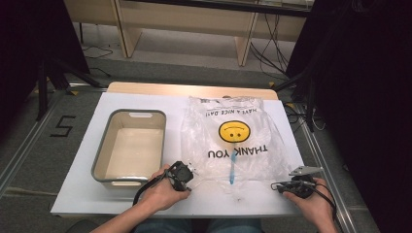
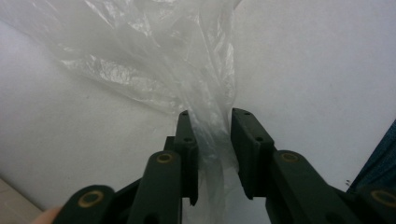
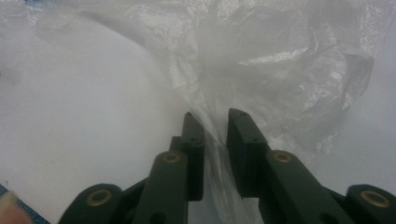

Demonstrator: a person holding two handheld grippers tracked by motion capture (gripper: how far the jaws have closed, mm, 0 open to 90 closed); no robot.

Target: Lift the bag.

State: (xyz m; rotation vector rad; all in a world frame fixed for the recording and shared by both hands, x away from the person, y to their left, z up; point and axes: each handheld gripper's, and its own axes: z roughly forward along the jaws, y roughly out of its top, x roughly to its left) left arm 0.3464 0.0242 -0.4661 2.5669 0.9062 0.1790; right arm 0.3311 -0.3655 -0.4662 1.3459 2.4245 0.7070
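Both black two-jaw grippers, left (image 1: 188, 171) and right (image 1: 278, 186), nearly closed; clear crinkled plastic bag (image 1: 228, 141) edge gathered between jaws, pinched.

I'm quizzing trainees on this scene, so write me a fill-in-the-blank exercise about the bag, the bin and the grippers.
1. The clear plastic bag has a yellow ____ face printed on it.
2. The grey bin lies to the ____ of the bag in the high view.
3. Inside, the bin holds ____.
4. The left hand-held gripper and the right hand-held gripper each have a fold of the ____ between their jaws.

Missing words: smiley; left; nothing; bag
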